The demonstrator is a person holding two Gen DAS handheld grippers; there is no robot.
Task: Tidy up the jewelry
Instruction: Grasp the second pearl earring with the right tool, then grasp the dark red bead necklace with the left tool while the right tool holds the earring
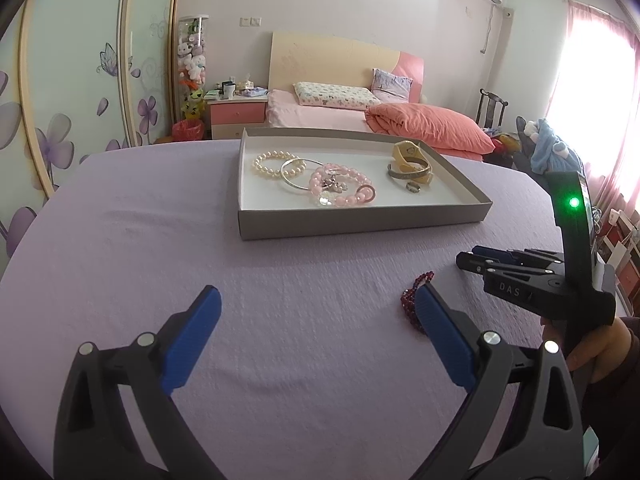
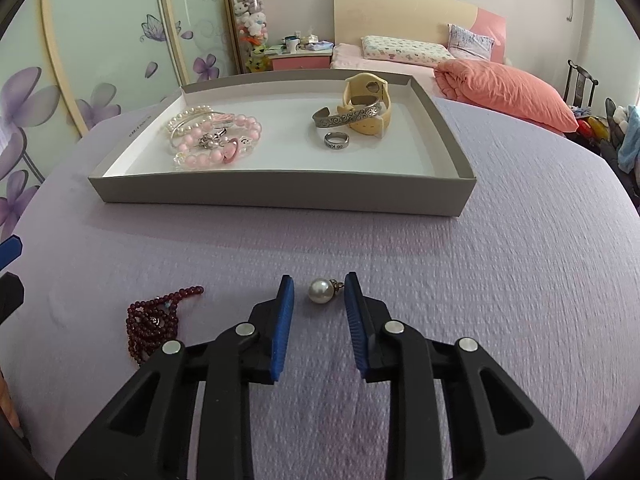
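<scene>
Right hand-held gripper (image 2: 319,285) has its jaws around the pearl pendant (image 2: 321,290) on the desk (image 2: 500,280), pads not quite pressing yet — round bead could easily squirt out or roll. Left hand-held gripper (image 1: 318,304) is wide open beside the red beads (image 1: 414,300) — might snag them. Box (image 2: 280,190) waits beyond.

We hold the left gripper (image 1: 316,312) tilted downward with its blue fingers (image 1: 200,340) spread wide and nothing between them. Our right gripper (image 2: 319,296) also angles down, its fingers (image 2: 284,320) narrowed to a small gap, pads not touching each other. Our right hand (image 1: 592,344) clasps its handle.
</scene>
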